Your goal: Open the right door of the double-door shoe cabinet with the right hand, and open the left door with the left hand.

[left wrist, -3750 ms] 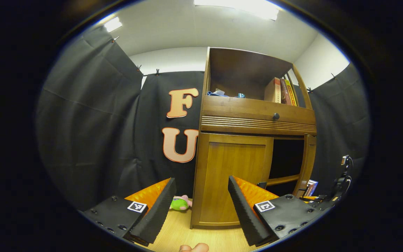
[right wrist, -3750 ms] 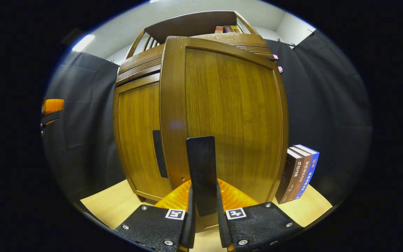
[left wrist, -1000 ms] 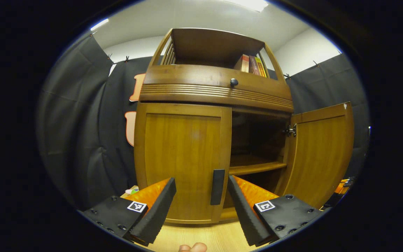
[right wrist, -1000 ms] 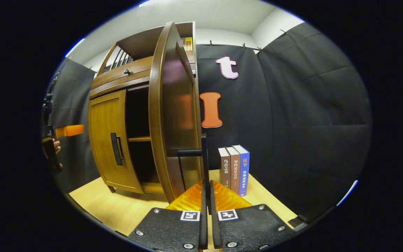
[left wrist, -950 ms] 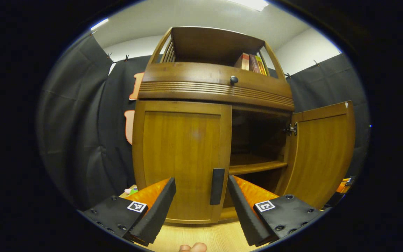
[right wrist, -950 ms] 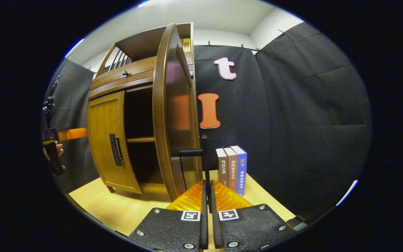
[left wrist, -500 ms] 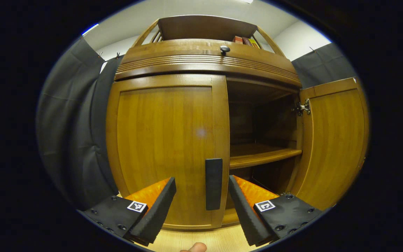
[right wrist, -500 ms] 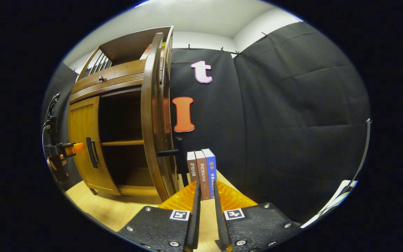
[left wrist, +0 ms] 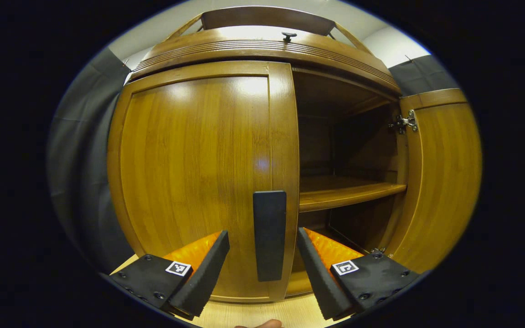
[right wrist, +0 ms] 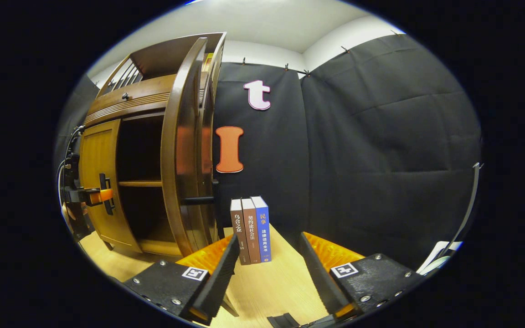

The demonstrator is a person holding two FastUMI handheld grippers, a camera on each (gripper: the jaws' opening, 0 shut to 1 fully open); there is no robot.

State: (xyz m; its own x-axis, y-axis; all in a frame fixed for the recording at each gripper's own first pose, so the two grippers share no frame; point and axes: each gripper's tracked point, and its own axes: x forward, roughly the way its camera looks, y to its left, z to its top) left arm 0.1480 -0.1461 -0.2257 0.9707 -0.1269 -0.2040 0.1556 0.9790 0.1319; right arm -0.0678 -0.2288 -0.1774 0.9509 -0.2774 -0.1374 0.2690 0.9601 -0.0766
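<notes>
left gripper (left wrist: 262,269) spread, bottom centre, astride left door (left wrist: 198,173) handle (left wrist: 269,234) — contact unclear | right gripper (right wrist: 267,269) spread, bottom | right door (right wrist: 185,150) open, edge-on — interior dark

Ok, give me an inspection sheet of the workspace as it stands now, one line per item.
Surface: light wood floor under the shoe cabinet.
Job's things: right door swung open, inner shelf bare; left door shut, its dark handle untouched.
Clutter: three books standing upright by the black cloth wall.
Grippers: left tongs open, straddling the left door's handle without pressing it; right tongs open, holding nothing, apart from the right door.
Cables: a dark cable above the left tongs, seen in the right gripper view.
Surroundings: white ceiling; a knob on the drawer front above the doors.
</notes>
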